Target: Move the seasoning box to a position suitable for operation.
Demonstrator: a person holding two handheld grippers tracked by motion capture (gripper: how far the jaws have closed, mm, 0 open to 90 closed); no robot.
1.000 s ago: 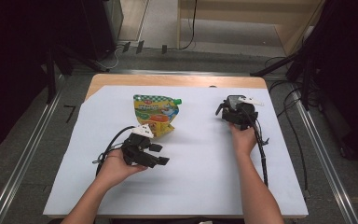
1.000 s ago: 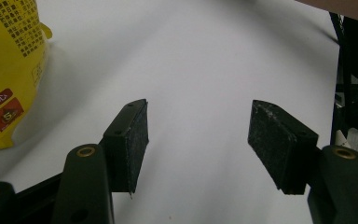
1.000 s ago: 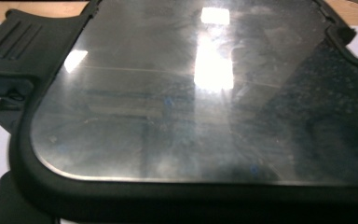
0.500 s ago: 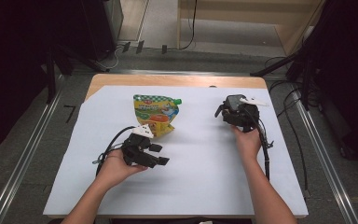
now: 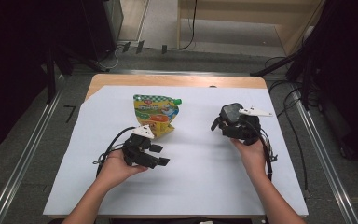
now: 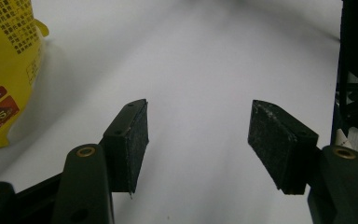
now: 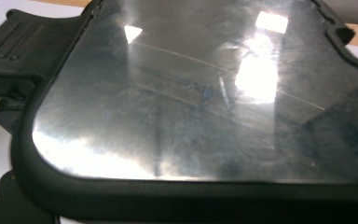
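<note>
High view: the person's forearms are coming in from the near edge of the table (image 5: 200, 196), which is carrying a white sheet over a wooden top. The left tongs (image 5: 156, 155) are resting low over the sheet in the left hand (image 5: 116, 168), pointing toward the table's middle. In the left gripper view the two black pads (image 6: 133, 144) are standing well apart with bare white sheet between them (nothing clamped, nothing touching either pad).

A little farther out, the yellow pouch (image 5: 157, 114) is lying flat on the sheet, left of centre, its green cap at the far right corner. Its near edge is sitting just beside the grey plate on top of the left tongs; whether the two are touching I cannot tell. In the left gripper view the pouch (image 6: 7, 70) is showing at the left edge, clear of the pads.

On the right side, the right hand (image 5: 251, 154) is holding the right tongs (image 5: 221, 122) above the sheet, well apart from the pouch. A dark flat device with a glossy screen (image 5: 232, 113) is sitting at the front of these tongs. In the right gripper view the screen (image 7: 200, 93) is lying very close to the lens, reflecting ceiling lights, with a thick black rubbery frame around it (the jaws themselves are hidden, so I cannot tell whether they are clamped on it or standing apart).
</note>
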